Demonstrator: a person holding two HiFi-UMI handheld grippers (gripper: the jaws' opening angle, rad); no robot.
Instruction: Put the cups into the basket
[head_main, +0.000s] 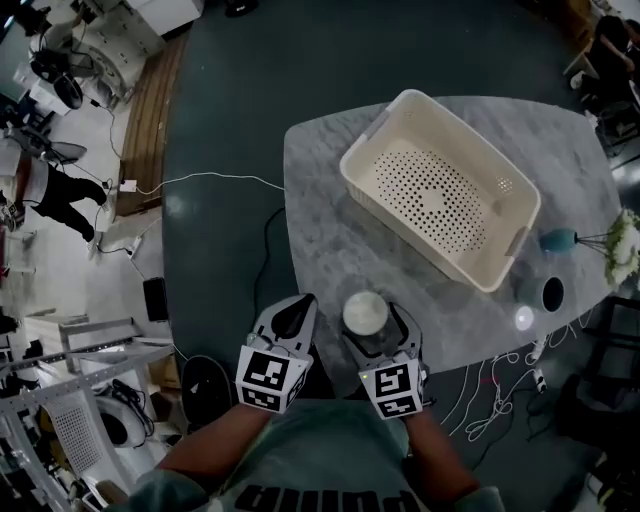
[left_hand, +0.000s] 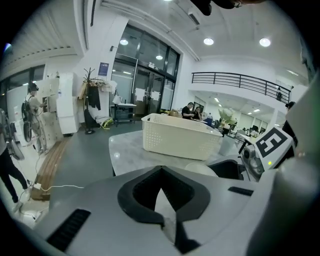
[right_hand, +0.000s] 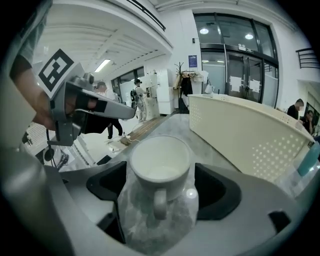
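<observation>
Fingers of the right gripper (right_hand: 161, 196) stand wide either side of a white mug (right_hand: 159, 162) on the tabletop (head_main: 325, 250), just short of the empty basket (head_main: 372, 135); the left gripper (head_main: 293, 308), beside it, is pinched together on nothing. A squeeze landing off-centre or on the handle could twist or topple the mug

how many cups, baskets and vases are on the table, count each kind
cups: 2, a white cup and a dark cup
basket: 1
vase: 1, teal, with flowers
total: 4
</observation>
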